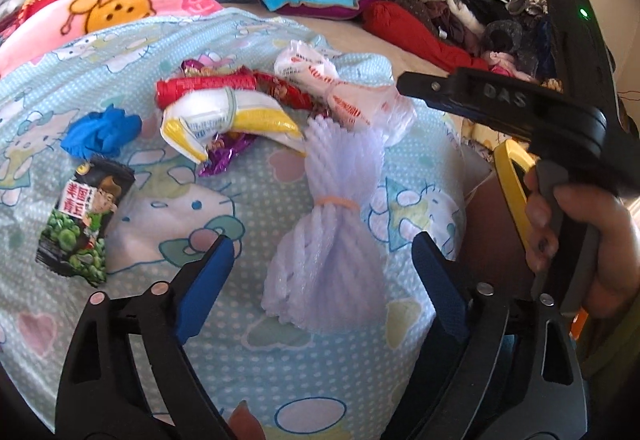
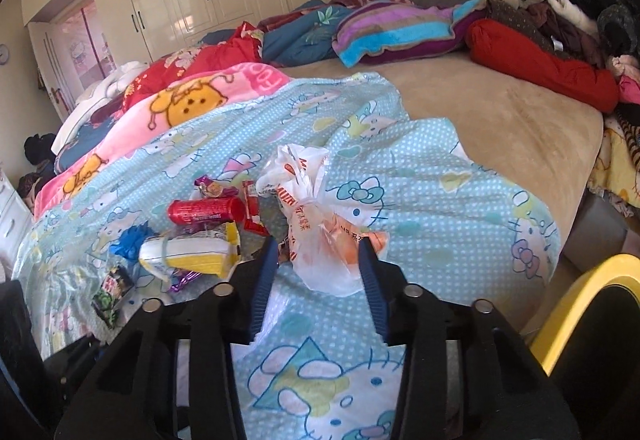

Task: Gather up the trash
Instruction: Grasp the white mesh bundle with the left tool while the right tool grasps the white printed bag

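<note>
On the Hello Kitty quilt (image 1: 248, 392), seen from the left wrist, the left gripper (image 1: 322, 252) spreads around a foam net bundle (image 1: 332, 224); the green-pea packet (image 1: 82, 218) carries Chinese characters I cannot read surely. From the right wrist, the right gripper (image 2: 320, 264) stands spread around a red-lettered plastic bag (image 2: 320, 224) holding something orange.

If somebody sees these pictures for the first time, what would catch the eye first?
Probably the litter heaped on the light blue cartoon quilt: a red tube, a yellow and white packet and a green snack bag. Nearest, a pale foam net bundle lies ahead of the open left gripper. The open right gripper brackets a white plastic bag.
</note>
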`<action>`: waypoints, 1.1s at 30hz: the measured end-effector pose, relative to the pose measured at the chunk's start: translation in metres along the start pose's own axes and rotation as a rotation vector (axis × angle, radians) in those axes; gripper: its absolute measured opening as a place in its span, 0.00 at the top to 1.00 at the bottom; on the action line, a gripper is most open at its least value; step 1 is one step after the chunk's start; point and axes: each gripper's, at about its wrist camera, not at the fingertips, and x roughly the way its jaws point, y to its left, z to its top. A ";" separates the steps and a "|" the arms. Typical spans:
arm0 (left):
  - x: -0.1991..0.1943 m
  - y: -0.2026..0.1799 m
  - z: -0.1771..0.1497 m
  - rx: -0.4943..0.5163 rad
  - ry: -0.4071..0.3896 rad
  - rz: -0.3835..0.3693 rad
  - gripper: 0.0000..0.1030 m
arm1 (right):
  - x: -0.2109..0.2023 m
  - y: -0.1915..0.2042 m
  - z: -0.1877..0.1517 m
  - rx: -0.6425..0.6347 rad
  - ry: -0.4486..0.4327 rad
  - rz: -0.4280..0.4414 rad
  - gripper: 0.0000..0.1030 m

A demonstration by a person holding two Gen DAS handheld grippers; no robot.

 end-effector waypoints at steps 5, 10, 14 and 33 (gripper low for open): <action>0.007 0.000 -0.005 0.009 0.020 0.008 0.34 | 0.015 -0.006 -0.004 0.033 0.018 -0.010 0.86; 0.009 0.002 -0.007 0.012 0.021 0.012 0.47 | 0.013 -0.016 -0.019 0.091 -0.005 -0.007 0.93; 0.010 0.003 -0.008 0.017 0.024 0.011 0.64 | 0.010 -0.021 -0.025 0.132 -0.019 -0.006 0.94; -0.016 -0.013 0.000 0.068 -0.057 -0.029 0.79 | -0.055 -0.023 -0.034 0.127 -0.121 0.027 0.97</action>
